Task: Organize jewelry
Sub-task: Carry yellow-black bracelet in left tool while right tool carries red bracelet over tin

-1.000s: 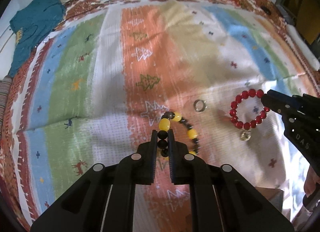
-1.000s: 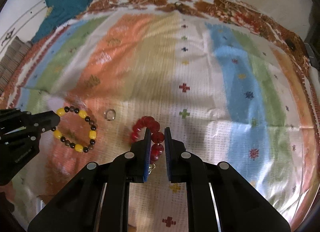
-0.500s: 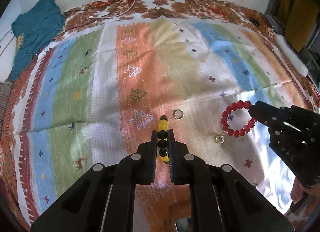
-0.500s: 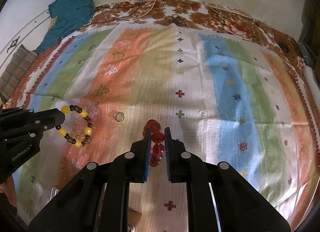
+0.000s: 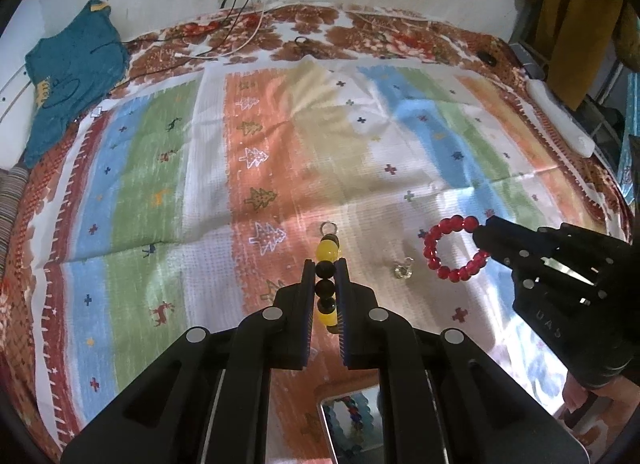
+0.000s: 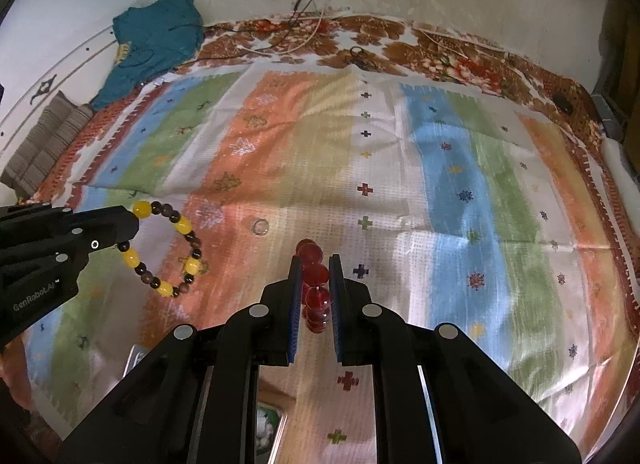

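Observation:
My left gripper (image 5: 325, 264) is shut on a yellow-and-black bead bracelet (image 5: 326, 286), held above the striped cloth; the bracelet hangs as a loop in the right wrist view (image 6: 176, 252). My right gripper (image 6: 314, 262) is shut on a red bead bracelet (image 6: 316, 288), also lifted; it shows as a ring in the left wrist view (image 5: 454, 248). A silver ring (image 5: 328, 228) and a small silver earring (image 5: 403, 270) lie on the cloth between the two grippers.
The striped cloth (image 5: 168, 168) covers a bed with a brown floral sheet. A teal garment (image 5: 68, 76) lies at the far left, cables (image 5: 240, 24) at the back. A box with a mirrored lid (image 5: 352, 428) sits below the grippers.
Both grippers have risen from the cloth with their bracelets, which now hang free. The ring and earring stay on the cloth. The box has come into view.

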{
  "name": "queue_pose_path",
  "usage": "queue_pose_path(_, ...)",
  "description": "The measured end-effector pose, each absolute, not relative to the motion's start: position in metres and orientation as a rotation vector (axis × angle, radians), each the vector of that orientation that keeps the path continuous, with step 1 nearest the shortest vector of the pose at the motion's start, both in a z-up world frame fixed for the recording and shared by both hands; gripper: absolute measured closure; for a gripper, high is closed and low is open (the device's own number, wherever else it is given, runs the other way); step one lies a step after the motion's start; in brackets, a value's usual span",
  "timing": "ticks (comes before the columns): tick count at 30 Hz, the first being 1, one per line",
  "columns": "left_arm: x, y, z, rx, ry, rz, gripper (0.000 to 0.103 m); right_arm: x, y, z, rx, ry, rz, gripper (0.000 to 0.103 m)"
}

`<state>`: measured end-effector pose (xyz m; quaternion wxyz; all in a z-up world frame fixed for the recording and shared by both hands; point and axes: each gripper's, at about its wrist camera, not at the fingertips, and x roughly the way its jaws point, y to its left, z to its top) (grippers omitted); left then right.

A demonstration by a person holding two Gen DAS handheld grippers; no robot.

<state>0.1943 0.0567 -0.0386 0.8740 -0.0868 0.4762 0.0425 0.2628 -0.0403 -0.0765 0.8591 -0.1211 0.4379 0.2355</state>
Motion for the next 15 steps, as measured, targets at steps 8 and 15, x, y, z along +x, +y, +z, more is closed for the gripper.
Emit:
queue_pose_path(8, 0.173, 0.043, -0.026, -0.179, 0.969, 0.062, 0.094, 0.241, -0.044, -0.064, -0.242, 0.9, 0.534, 0.089)
queue_pose_path(15, 0.153, 0.033, -0.012, -0.185, 0.934, 0.034, 0.094, 0.221, -0.046, -0.059, -0.263, 0.879, 0.548, 0.089)
